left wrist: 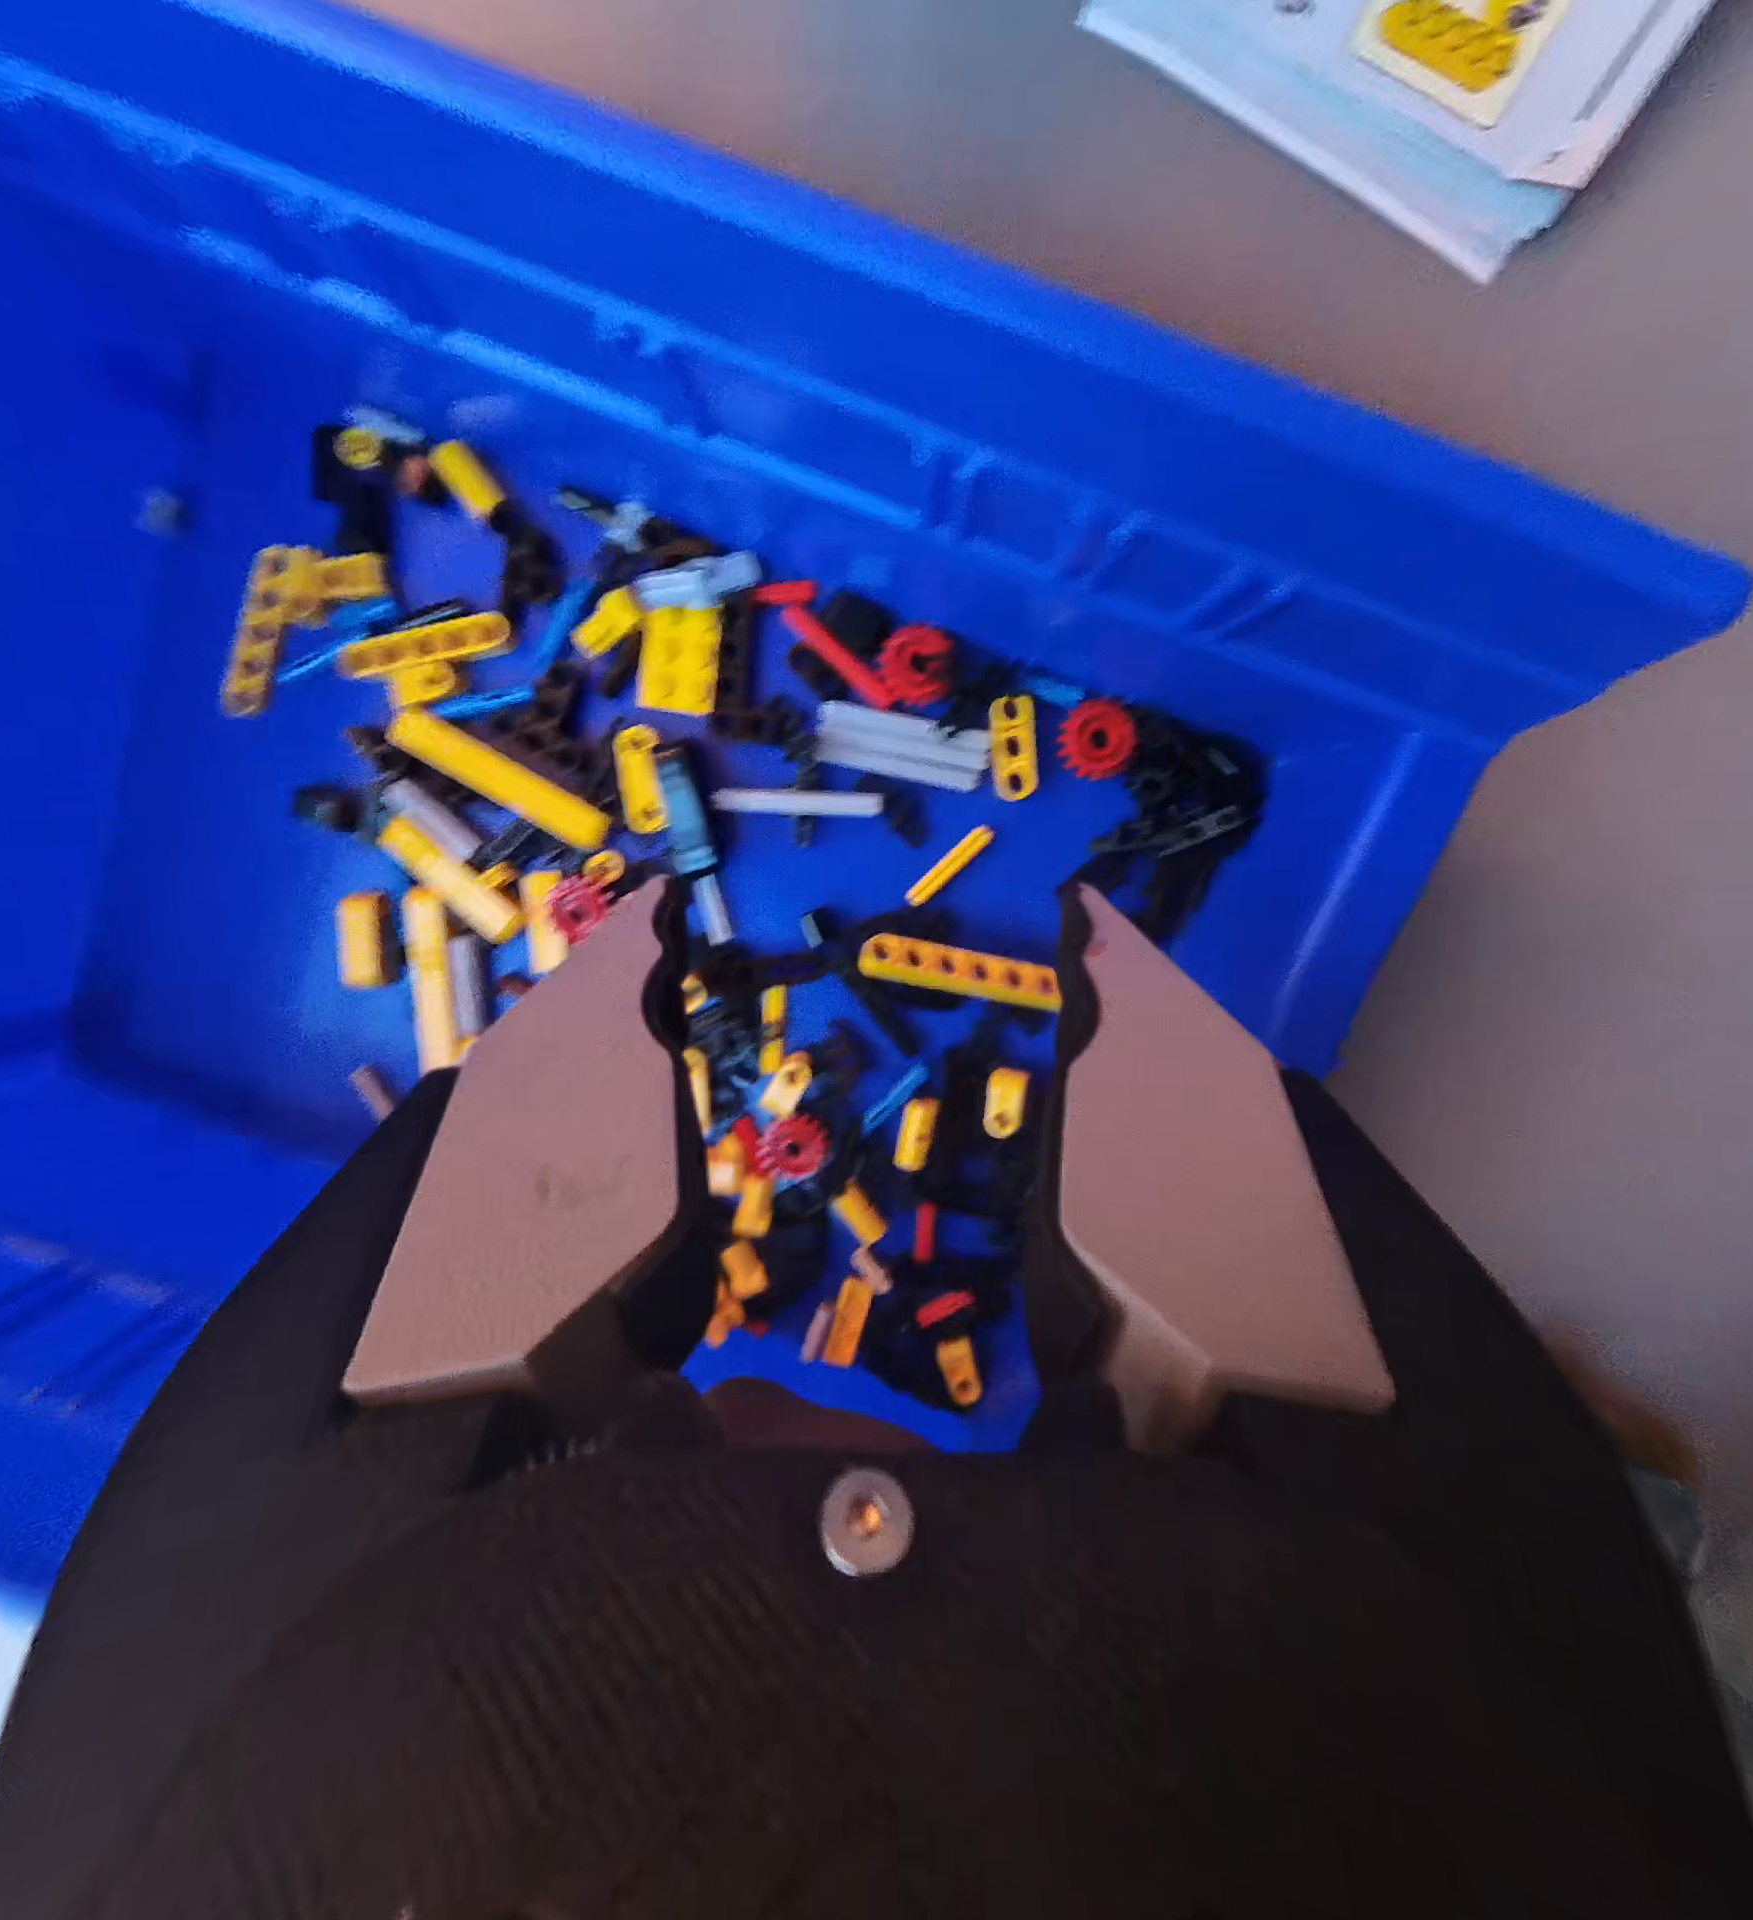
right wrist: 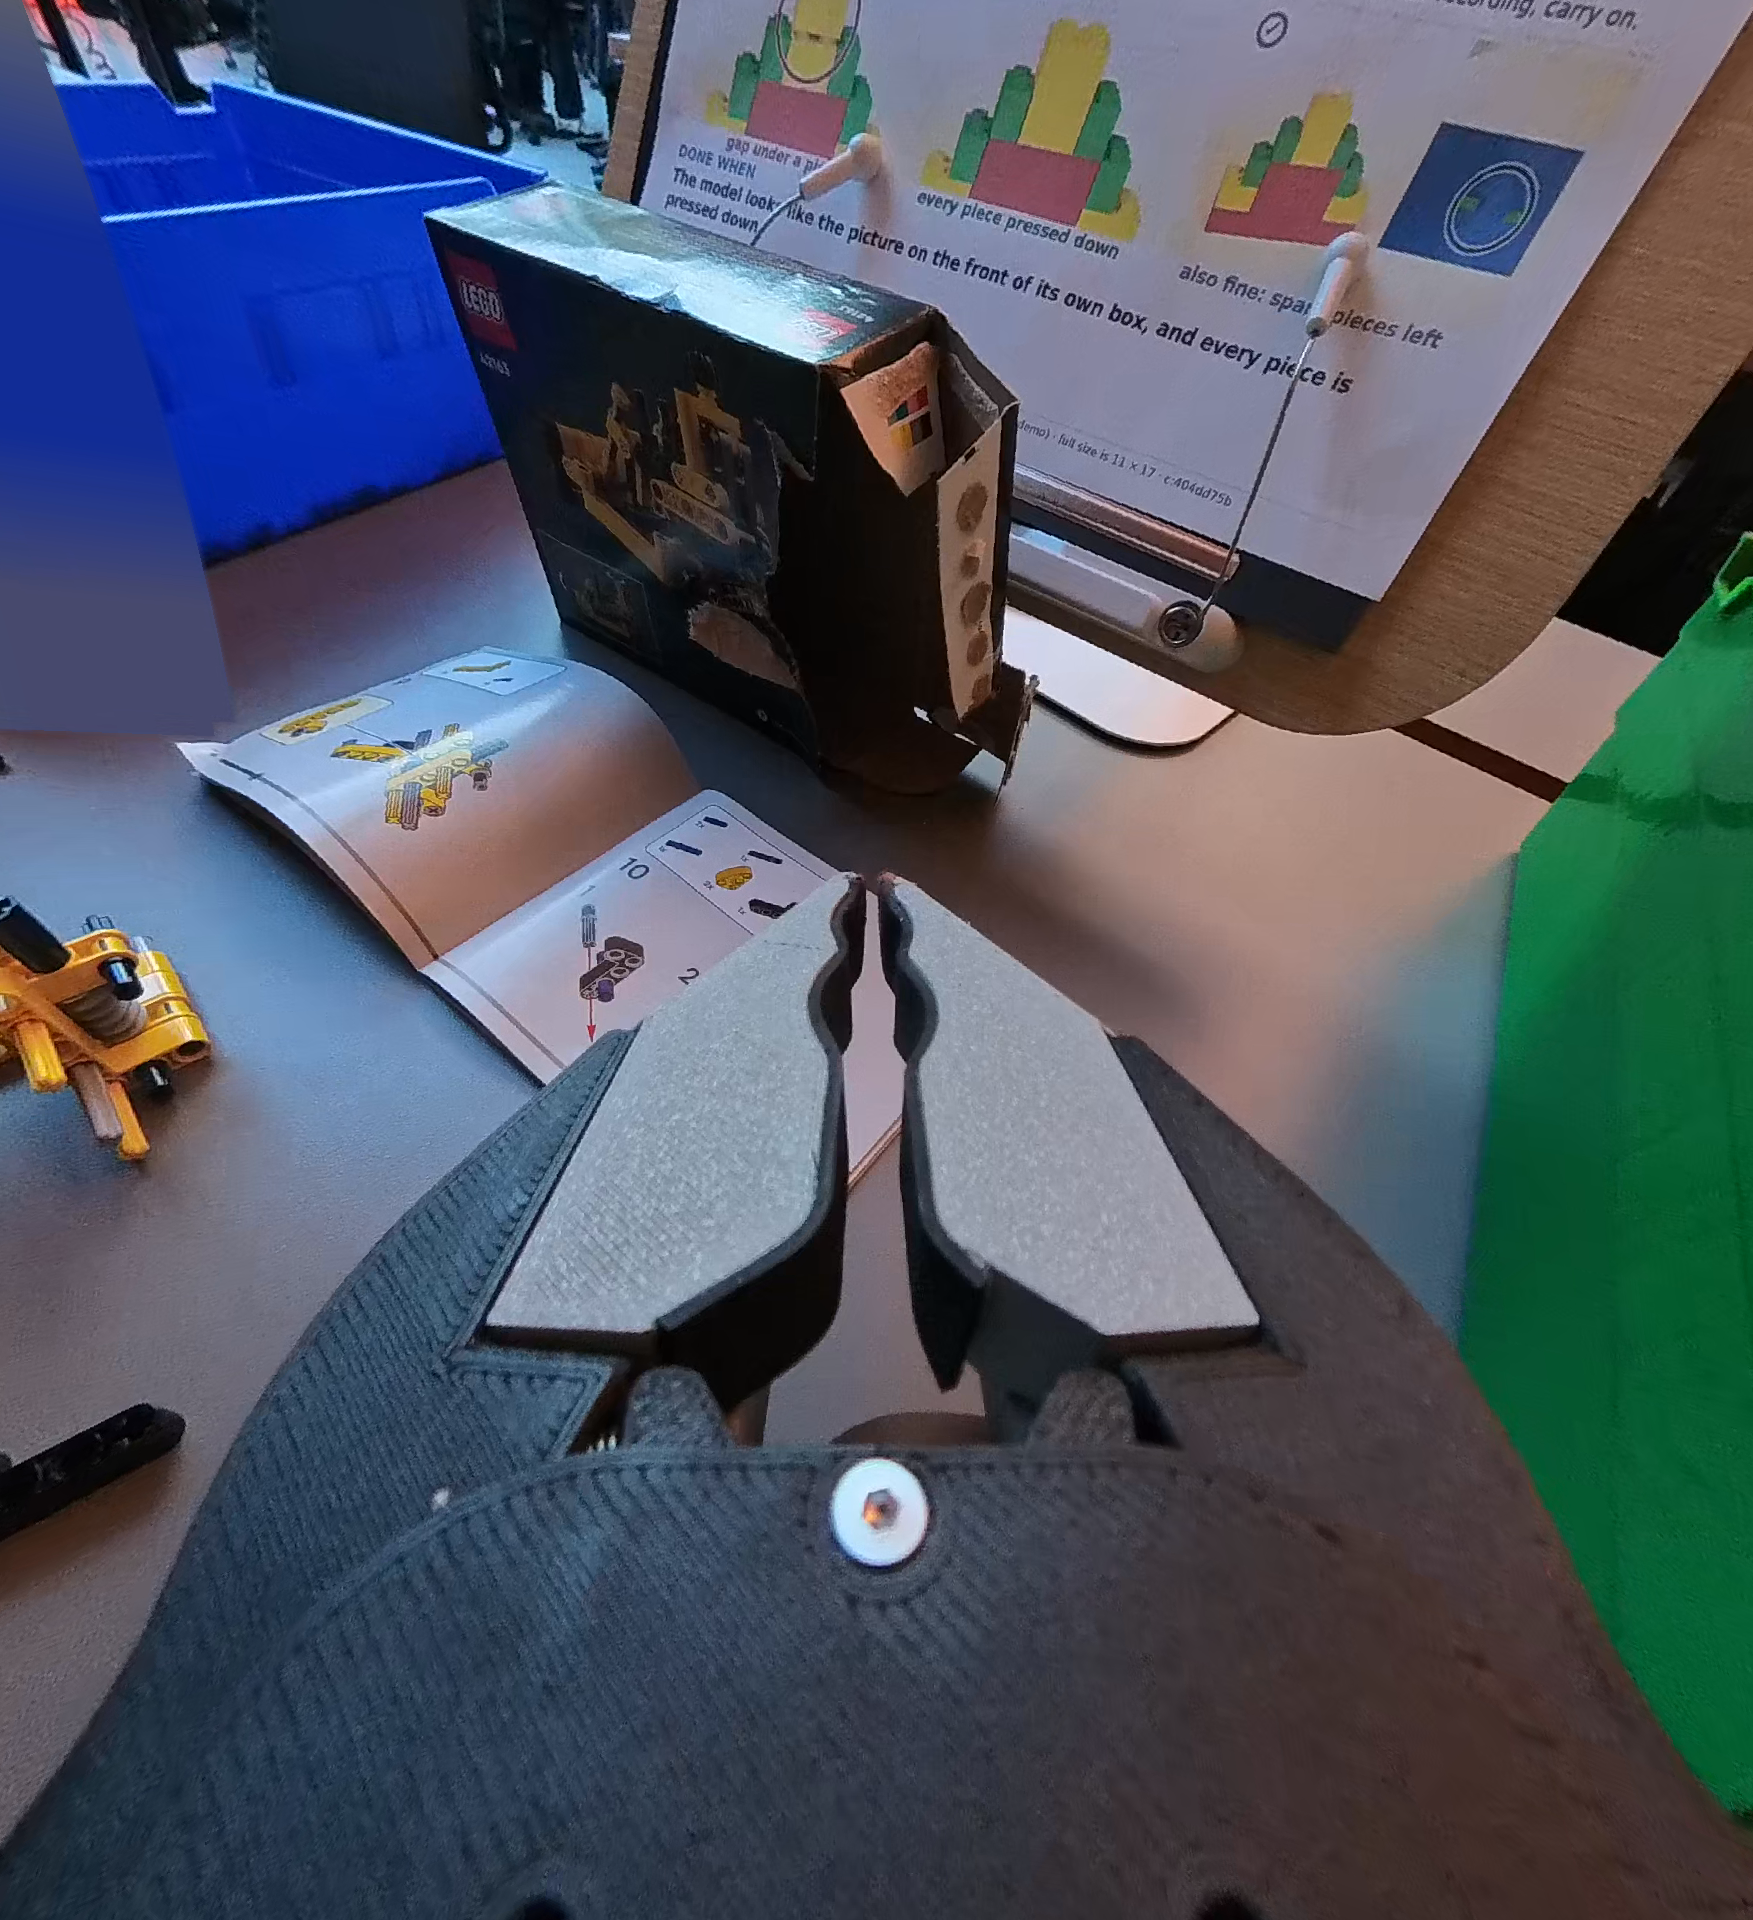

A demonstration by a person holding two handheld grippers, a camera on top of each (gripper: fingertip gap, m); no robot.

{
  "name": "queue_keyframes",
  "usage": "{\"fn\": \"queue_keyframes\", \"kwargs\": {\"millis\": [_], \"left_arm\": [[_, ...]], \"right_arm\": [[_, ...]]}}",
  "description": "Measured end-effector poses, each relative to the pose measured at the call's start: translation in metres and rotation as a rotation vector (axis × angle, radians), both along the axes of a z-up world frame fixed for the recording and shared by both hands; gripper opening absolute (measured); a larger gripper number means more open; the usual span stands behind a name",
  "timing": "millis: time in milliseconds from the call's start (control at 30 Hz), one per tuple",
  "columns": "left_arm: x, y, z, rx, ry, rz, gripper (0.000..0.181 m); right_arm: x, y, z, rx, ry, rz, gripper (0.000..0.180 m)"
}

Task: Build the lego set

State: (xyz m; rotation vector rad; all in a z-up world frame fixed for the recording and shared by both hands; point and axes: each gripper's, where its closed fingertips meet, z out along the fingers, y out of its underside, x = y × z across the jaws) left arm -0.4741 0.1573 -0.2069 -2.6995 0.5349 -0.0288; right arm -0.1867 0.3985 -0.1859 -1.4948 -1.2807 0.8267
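Left gripper (left wrist: 867, 904) hanging spread over one blue bin (left wrist: 955, 436) holding loose lego pieces (left wrist: 664, 748), four red gears among them. Right gripper (right wrist: 872, 883) sitting pressed together, empty, over one open booklet (right wrist: 498, 831); one yellow assembly (right wrist: 72, 997) lying left, one box (right wrist: 706, 457) standing behind.

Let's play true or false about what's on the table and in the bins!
1. The loose pieces lie in a blue bin. True.
2. The left tool is shut tight. False: it is open above the pieces, holding nothing.
3. The right tool is shut and empty. True.
4. The instruction booklet is closed. False: it lies open on the table.
5. The yellow part-built model sits inside the green bin. False: it rests on the table.
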Motion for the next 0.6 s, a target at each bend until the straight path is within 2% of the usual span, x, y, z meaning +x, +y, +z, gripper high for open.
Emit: {"fn": "queue_keyframes", "kwargs": {"millis": [133, 167, 267, 300, 333, 367, 433, 600], "left_arm": [[0.037, 0.003, -0.030, -0.067, -0.023, -0.057, 0.072], [0.039, 0.007, -0.037, -0.056, -0.006, -0.050, 0.049], [0.038, 0.014, -0.039, 0.014, 0.020, -0.062, 0.059], [0.027, 0.014, -0.039, 0.003, 0.060, -0.034, 0.070], [0.010, 0.016, -0.035, 0.011, 0.130, 0.011, 0.073], [-0.003, 0.018, -0.030, 0.030, 0.170, 0.039, 0.064], [-0.012, 0.017, -0.017, 0.049, 0.116, 0.082, 0.059], [-0.017, 0.008, 0.017, 0.126, 0.029, 0.128, 0.066]], "right_arm": [[0.000, 0.000, 0.000, 0.001, -0.002, -0.002, 0.000], [0.000, 0.000, 0.000, 0.002, -0.002, -0.002, 0.000], [0.000, 0.000, 0.000, 0.008, -0.005, -0.004, 0.000], [0.000, 0.000, 0.000, 0.011, -0.005, -0.005, 0.000], [0.000, 0.000, 0.000, 0.013, -0.005, -0.006, 0.000], [0.000, 0.000, 0.000, 0.014, -0.006, -0.007, 0.000], [0.000, 0.000, 0.000, 0.013, -0.004, -0.006, 0.000], [0.001, 0.000, 0.000, 0.005, 0.001, -0.002, 0.000]]}}
